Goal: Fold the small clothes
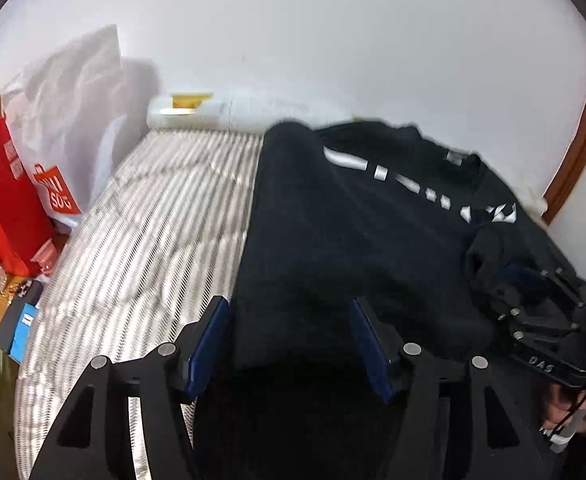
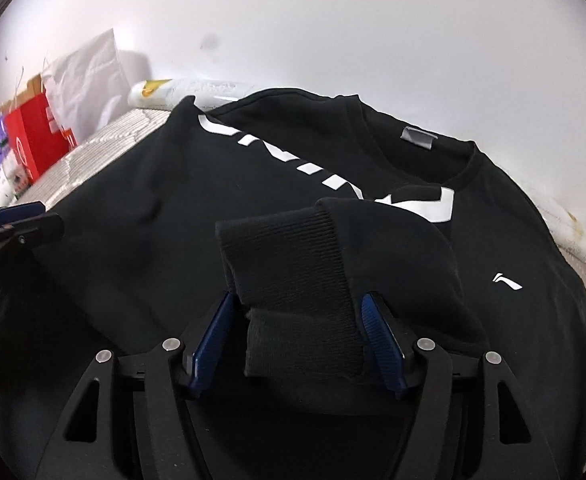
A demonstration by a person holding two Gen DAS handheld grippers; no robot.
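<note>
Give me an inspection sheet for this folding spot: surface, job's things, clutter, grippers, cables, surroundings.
Surface: striped white bedding, bare to the left of the garment.
Job's things: black sweatshirt lying flat, white lettering up; its ribbed cuff folded in over the body.
Clutter: red bag, white plastic bag, white roll along the wall.
Grippers: left gripper has open jaws over the sweatshirt's edge; right gripper has open jaws either side of the cuff, whether the pads touch it is unclear.
Cables: nothing seen.
Surroundings: plain white wall, wooden trim at right.
</note>
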